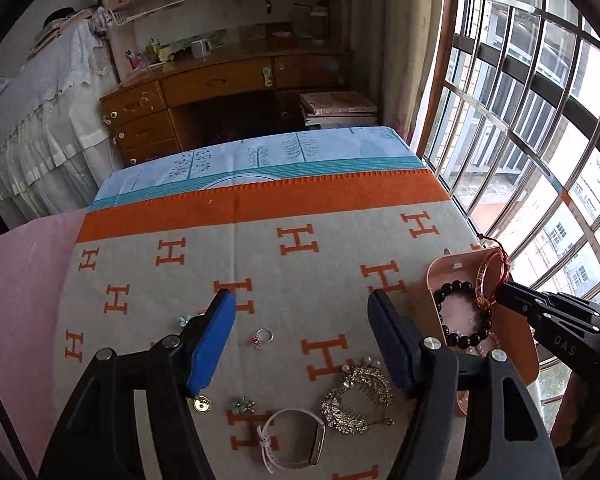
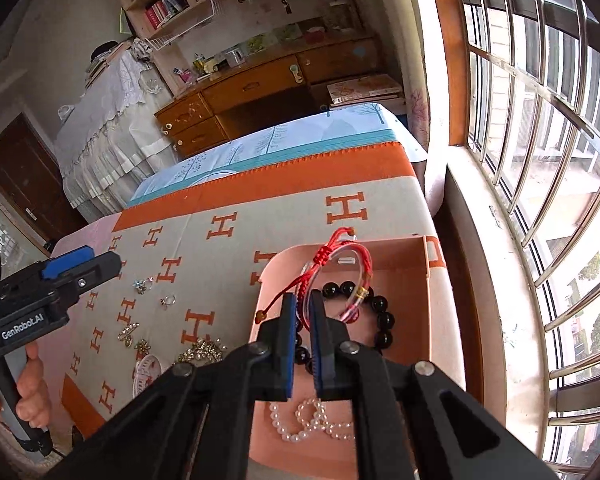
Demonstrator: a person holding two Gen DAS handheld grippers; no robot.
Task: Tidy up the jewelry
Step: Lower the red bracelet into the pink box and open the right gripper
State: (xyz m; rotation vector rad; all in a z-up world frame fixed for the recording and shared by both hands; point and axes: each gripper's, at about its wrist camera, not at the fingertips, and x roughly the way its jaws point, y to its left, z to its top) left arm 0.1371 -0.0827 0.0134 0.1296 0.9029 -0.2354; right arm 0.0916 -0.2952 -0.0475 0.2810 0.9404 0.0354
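Note:
My right gripper [image 2: 303, 304] is shut on a clear bangle with red cord [image 2: 340, 268] and holds it upright over the pink tray [image 2: 400, 356]; the bangle also shows in the left wrist view [image 1: 490, 280]. In the tray lie a black bead bracelet [image 2: 382, 314] and a pearl strand [image 2: 308, 420]. My left gripper [image 1: 302, 300] is open and empty above the blanket. Under it lie a ring [image 1: 263, 336], a rhinestone hair comb [image 1: 358, 398], a white watch [image 1: 296, 438], a flower earring [image 1: 242, 405] and a gold stud [image 1: 201, 404].
The jewelry lies on a beige blanket with orange H marks [image 1: 260, 264] over a bed. A barred window [image 2: 540, 160] runs along the right, close to the tray. A wooden desk [image 1: 220, 88] stands beyond the bed.

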